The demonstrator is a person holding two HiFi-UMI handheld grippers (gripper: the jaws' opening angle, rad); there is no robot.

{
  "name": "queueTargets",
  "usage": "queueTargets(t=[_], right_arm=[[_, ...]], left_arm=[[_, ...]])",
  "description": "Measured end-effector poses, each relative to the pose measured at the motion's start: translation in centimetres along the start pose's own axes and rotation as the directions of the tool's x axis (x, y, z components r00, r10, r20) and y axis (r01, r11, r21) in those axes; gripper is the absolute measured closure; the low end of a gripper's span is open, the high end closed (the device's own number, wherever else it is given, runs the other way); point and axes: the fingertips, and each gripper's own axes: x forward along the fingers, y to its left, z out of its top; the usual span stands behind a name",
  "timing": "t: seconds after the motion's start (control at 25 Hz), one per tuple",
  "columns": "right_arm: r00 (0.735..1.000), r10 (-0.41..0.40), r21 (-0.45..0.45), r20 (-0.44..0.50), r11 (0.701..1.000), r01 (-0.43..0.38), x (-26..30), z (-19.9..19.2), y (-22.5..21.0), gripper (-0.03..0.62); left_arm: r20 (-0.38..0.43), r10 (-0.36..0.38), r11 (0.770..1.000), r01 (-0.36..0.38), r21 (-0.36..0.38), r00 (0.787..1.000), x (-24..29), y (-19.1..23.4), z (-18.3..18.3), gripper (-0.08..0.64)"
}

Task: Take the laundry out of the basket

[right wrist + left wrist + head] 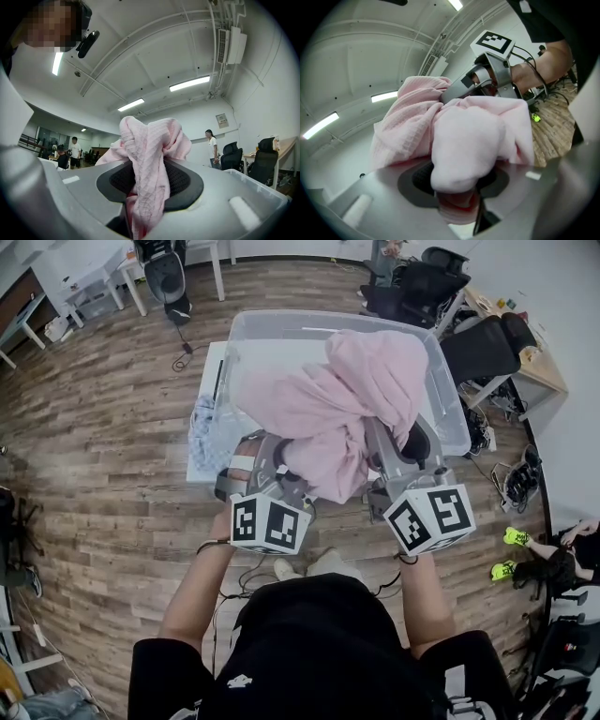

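A pink waffle-knit garment [352, 404] hangs bunched in the air over the clear plastic basket [450, 418]. Both grippers hold it from below, pointing upward. My left gripper [281, 460] is shut on a fold of the pink garment [464, 140], which fills the space between its jaws. My right gripper [389, 451] is shut on another fold of the pink garment [150, 164], pinched between its dark pads. The right gripper's marker cube [493, 43] shows beyond the cloth in the left gripper view.
The basket stands on a white table [202, 465]; a blue-and-white cloth [202, 432] lies at the table's left beside the basket. Office chairs [487, 343] and a desk stand right. Cables lie on the wood floor [103, 474]. People stand far off in the right gripper view.
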Motion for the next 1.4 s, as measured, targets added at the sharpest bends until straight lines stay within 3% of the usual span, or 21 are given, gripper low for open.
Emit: queueTargets(t=[0.64,1.4], right_arm=[[0.998,0.070,0.023,-0.007,0.997,-0.069,-5.8,0.0,-0.7,0.438],[0.993,0.118,0.038,0.017,0.992,-0.119,-14.2,1.0,-1.1,0.439]], left_arm=[[-0.060,0.037,0.999,-0.039,-0.024,0.998,-2.3,-4.8,3.6,0.368],[-0.107,0.069,0.998,-0.068,0.006,0.992,-5.9,-10.8,8.8,0.368]])
